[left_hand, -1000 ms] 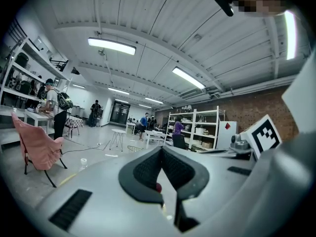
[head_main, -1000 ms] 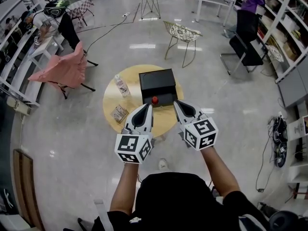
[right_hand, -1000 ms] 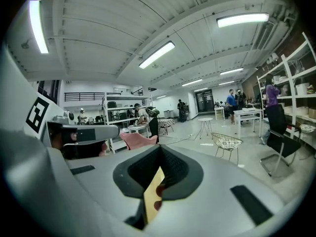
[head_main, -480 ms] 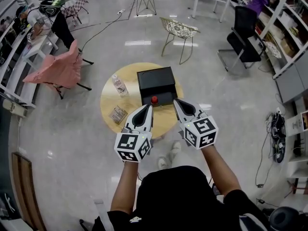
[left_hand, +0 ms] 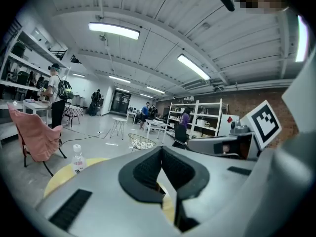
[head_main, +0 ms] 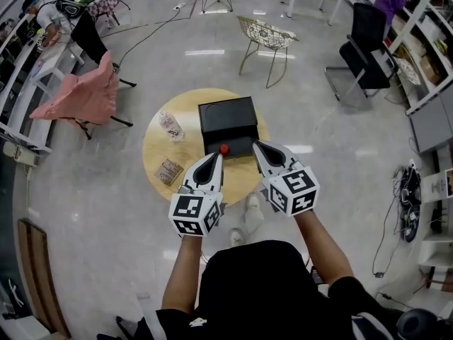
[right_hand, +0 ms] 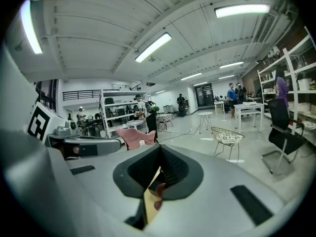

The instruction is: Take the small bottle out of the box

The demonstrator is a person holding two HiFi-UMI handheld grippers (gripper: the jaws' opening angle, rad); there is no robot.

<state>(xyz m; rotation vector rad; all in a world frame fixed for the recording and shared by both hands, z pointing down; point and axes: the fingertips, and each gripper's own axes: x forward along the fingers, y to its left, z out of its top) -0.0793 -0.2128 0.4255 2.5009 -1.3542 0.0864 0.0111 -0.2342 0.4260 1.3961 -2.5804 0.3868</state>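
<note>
A closed black box [head_main: 226,121] with a red knob [head_main: 224,149] on its front stands on a round yellow table [head_main: 157,154]. A small clear bottle [head_main: 170,126] stands on the table left of the box, and it also shows in the left gripper view [left_hand: 77,158]. My left gripper [head_main: 217,156] is shut and empty, just in front of the knob and a little left of it. My right gripper [head_main: 256,146] is shut and empty by the box's front right corner. In the right gripper view the knob [right_hand: 159,189] shows through the gap under the closed tips [right_hand: 159,147].
A small packet [head_main: 168,171] lies on the table's left front. Around the table stand a pink-draped chair [head_main: 78,98], a wire chair [head_main: 265,40] and a black office chair [head_main: 364,44]. Shelving lines the right side, with people at the far edges.
The person has stepped forward, and both grippers have come closer to the box front and lower. Their jaws stay shut and nothing has been taken hold of.
</note>
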